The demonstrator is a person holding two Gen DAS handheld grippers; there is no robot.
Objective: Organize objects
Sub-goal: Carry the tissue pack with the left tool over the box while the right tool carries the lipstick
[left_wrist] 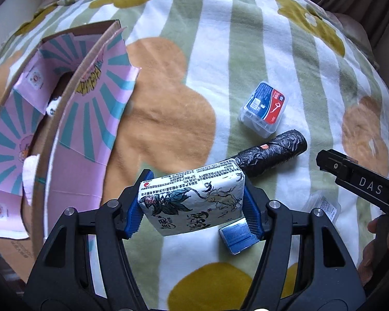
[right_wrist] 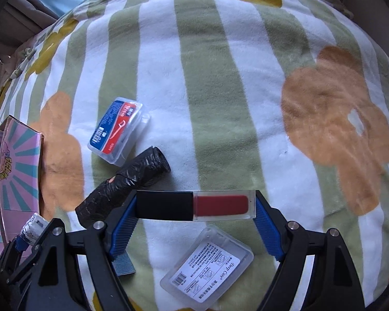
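Left wrist view
My left gripper (left_wrist: 193,204): my blue pads press both ends of the tissue pack (left_wrist: 192,202), which I hold lifted off the blanket (left_wrist: 220,51).
Beneath my fingers: a small blue packet (left_wrist: 237,238) lies on the blanket just under my right-side pad.
Beyond my fingertips: a black bag roll (left_wrist: 272,155), and past it a clear floss-pick box (left_wrist: 264,108).
To the left of my fingers: an open pink cardboard box (left_wrist: 72,134).
To the right: my other gripper's black body, with fingers of a hand behind it.

Right wrist view
My right gripper (right_wrist: 195,206): my pads clamp the two ends of the lip-gloss tube (right_wrist: 195,206), held crosswise above the blanket.
Below my fingers: a flat clear case (right_wrist: 207,267) with a printed label.
Ahead and left: the bag roll, then the floss-pick box.
Far left: the pink box.
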